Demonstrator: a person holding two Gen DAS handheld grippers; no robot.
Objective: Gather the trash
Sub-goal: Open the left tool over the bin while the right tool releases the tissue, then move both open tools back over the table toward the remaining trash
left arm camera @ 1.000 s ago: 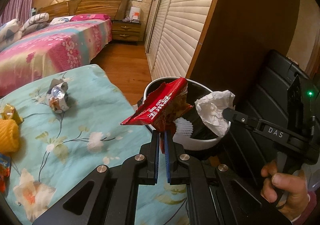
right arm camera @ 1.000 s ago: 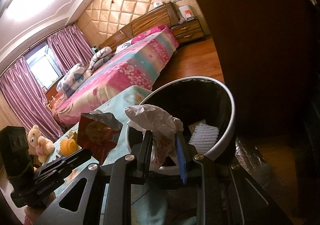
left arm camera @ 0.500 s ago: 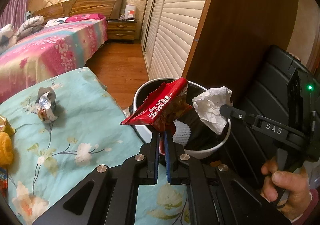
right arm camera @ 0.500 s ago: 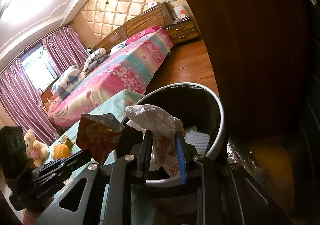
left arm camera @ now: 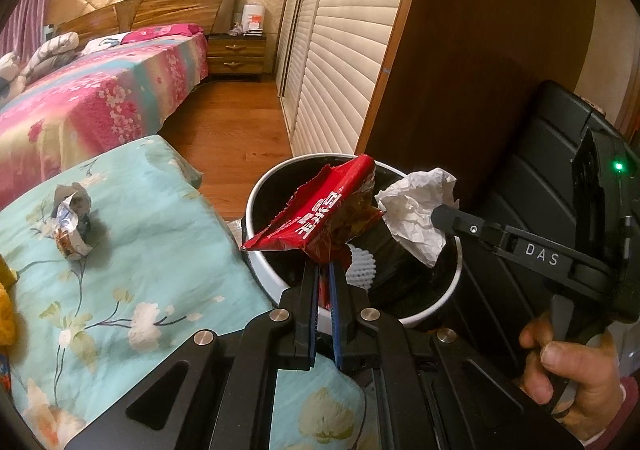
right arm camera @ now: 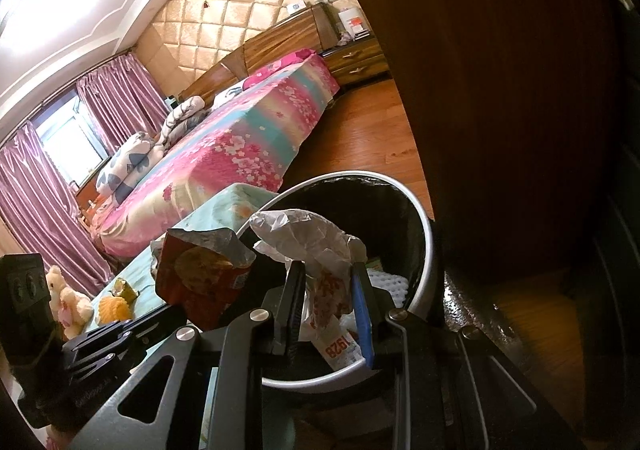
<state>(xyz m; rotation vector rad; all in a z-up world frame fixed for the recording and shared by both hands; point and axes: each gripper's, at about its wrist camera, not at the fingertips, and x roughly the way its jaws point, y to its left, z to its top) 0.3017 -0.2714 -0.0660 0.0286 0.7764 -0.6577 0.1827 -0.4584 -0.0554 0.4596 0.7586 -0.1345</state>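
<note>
**Both hand-held grippers held trash over the bin**

From the left wrist camera, the left hand-held gripper (left arm camera: 325,274) had its two fingers pressed nearly together on the lower edge of a red snack wrapper (left arm camera: 320,214). The wrapper stood up from the fingertips and leaned left, its open end over the rim of a white trash bin (left arm camera: 256,206) with a dark inside. A white ribbed paper cup (left arm camera: 362,270) lay inside the bin, just right of the fingers. To the right, the right hand-held gripper (left arm camera: 442,216) reached in from the side with a crumpled white paper (left arm camera: 420,210) at its tip, held above the bin's far-right rim and close beside the wrapper. A person's hand (left arm camera: 572,370) gripped its handle at the lower right. On the left, a table under a teal flowered cloth (left arm camera: 132,250) carried a crumpled silver wrapper (left arm camera: 72,224), well apart from the bin. A pink flowered bed (left arm camera: 92,106) stood behind.

From the right wrist camera, the right hand-held gripper (right arm camera: 326,290) was clamped on the crumpled white paper (right arm camera: 308,238), which bulged above the fingers, with a printed strip hanging between them. The paper hung over the trash bin (right arm camera: 426,250), whose open mouth lay directly ahead. The red snack wrapper (right arm camera: 196,278) showed at the left, held by the left hand-held gripper (right arm camera: 176,310) just outside the bin's near-left rim. Farther left, a plush bear (right arm camera: 66,298) and an orange object (right arm camera: 114,308) sat on the teal cloth.
</note>
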